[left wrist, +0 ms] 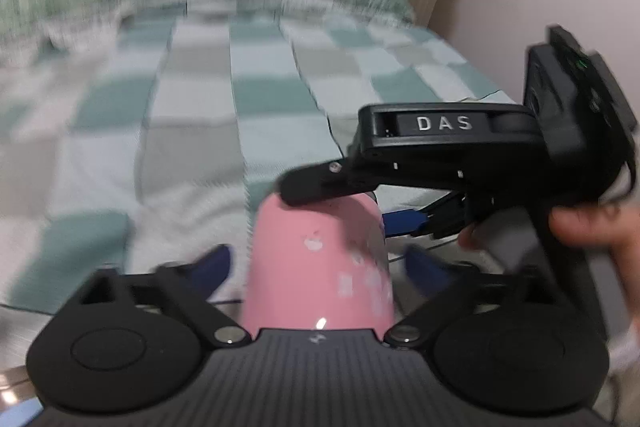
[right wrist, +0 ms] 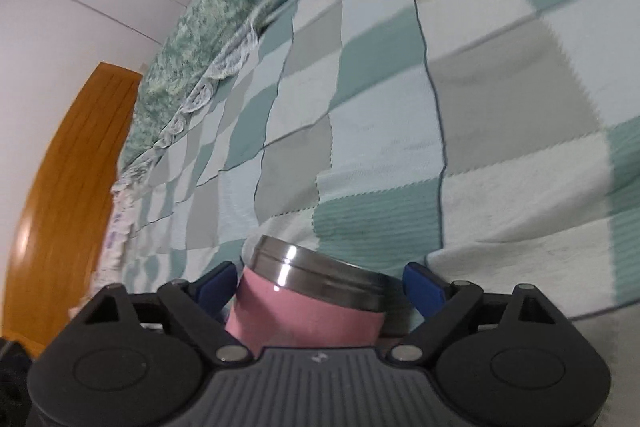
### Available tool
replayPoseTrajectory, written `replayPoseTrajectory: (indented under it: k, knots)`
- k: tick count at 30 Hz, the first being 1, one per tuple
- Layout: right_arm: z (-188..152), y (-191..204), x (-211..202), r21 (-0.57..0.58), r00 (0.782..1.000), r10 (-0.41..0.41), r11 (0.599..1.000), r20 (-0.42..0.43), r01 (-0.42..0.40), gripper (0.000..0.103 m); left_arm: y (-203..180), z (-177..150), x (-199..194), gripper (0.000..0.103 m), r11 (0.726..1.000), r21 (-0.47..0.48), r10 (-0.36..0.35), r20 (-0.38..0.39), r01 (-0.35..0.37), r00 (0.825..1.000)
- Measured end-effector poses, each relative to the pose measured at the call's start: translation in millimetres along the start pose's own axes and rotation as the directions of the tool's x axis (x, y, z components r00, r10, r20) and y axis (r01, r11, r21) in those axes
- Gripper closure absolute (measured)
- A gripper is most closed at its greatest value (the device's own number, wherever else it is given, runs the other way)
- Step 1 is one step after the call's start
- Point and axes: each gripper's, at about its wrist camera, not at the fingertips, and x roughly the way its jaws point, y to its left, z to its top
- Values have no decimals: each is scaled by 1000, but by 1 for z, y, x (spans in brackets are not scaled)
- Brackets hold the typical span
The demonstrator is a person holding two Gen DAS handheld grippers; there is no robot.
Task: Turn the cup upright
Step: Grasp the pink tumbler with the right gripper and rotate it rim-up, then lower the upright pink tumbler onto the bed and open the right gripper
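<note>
While one pink cup (left wrist: 320,259) stands between the fingers of both tools, its closed end points up in the left wrist view and its steel rim (right wrist: 320,273) shows in the right wrist view. Pale flower marks dot its wall. Left tool (left wrist: 320,265): fingers spread, clear of the cup on both sides. Right tool (right wrist: 320,287): reaches in sideways, held by one hand (left wrist: 592,227); its left finger touches the cup, but whether it pinches cannot be told. Beyond lies a checked bed cover (right wrist: 400,147).
</note>
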Motion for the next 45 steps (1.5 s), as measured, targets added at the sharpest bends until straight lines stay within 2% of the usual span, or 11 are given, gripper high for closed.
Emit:
replayPoseTrajectory:
  k: [3,9,16,19,20,22,28,33,36,42,45]
  knots:
    - [4,0,9,15,1000,4,1000,-17,-4,18,12,6,13,19,996,-79,-37,-39,33,999]
    - [-8,28,0,-154,1000,-26,988,-3,25,19,19,-14,-5,20,992,-105,-65,31,68,997]
    - [-66,77,-38,-427,989,-73,896,130,122,20,5,-46,-39,14,995,-38,-90,138,97,986]
    - [-87,95,-49,-507,978,-97,843,184,179,20,1,-47,-32,9,996,-19,-84,110,87,990]
    - [-90,96,-52,-516,975,-109,834,194,196,20,4,-47,-31,14,990,-35,-129,117,134,985]
    - [-94,98,-60,-528,975,-103,827,197,194,20,4,-51,-36,16,987,-43,-147,129,153,981]
    - [-117,109,-87,-570,991,-37,815,129,105,19,-20,-84,-68,17,996,16,-84,220,83,972]
    - [-153,120,-100,-656,992,-19,749,122,95,18,-28,-119,-88,17,998,37,-65,290,57,955]
    - [-170,120,-96,-675,996,-27,734,90,81,19,-29,-131,-97,17,998,33,-65,293,57,954]
    - [-204,133,-107,-722,991,-3,685,133,99,19,-27,-147,-117,16,997,60,-69,310,53,948]
    - [-220,139,-110,-740,990,0,664,144,108,19,-25,-154,-127,16,996,56,-85,288,72,954]
